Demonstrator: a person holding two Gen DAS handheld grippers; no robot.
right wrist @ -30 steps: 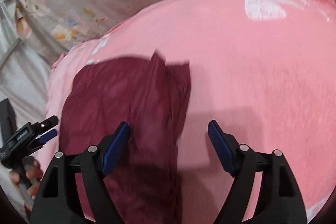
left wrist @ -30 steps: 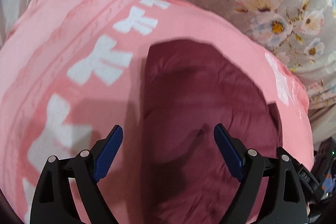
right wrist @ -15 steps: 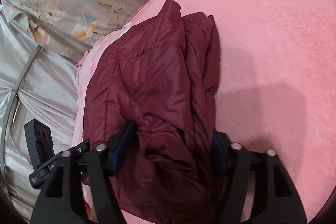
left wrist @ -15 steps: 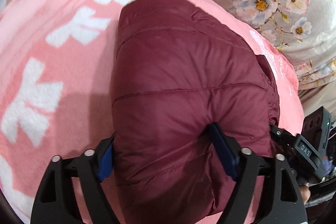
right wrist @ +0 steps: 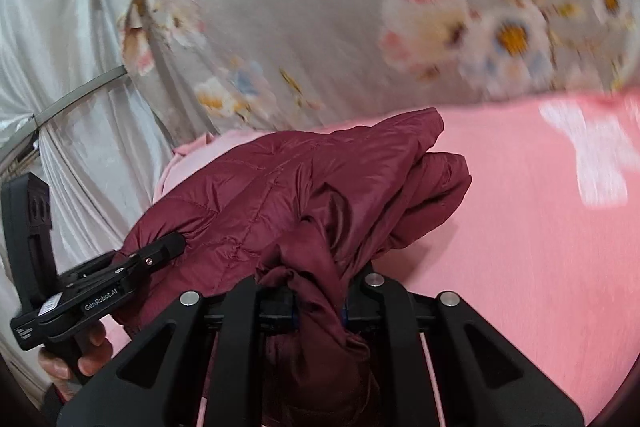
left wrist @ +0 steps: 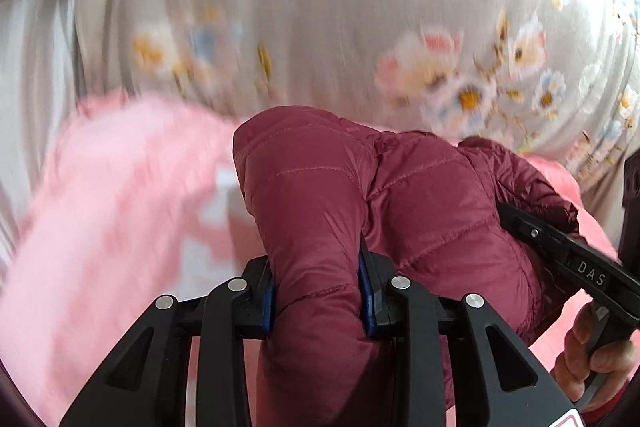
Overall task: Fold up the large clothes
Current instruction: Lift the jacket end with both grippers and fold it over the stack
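Both units have just closed on the maroon puffer jacket [left wrist: 420, 211]: the left hand-held gripper [left wrist: 320, 291] clamps a padded fold, the right hand-held gripper [right wrist: 318, 307] a bunched edge. The jacket hangs bunched over the pink blanket [right wrist: 540, 247]. Judged status: grasp complete; no flat fold formed; folding remains.

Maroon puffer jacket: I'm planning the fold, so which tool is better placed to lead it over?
Left, probably. The left tool has just closed on a thick quilted fold of the maroon puffer jacket; the right tool, also just closed, pinches only thin bunched lining.
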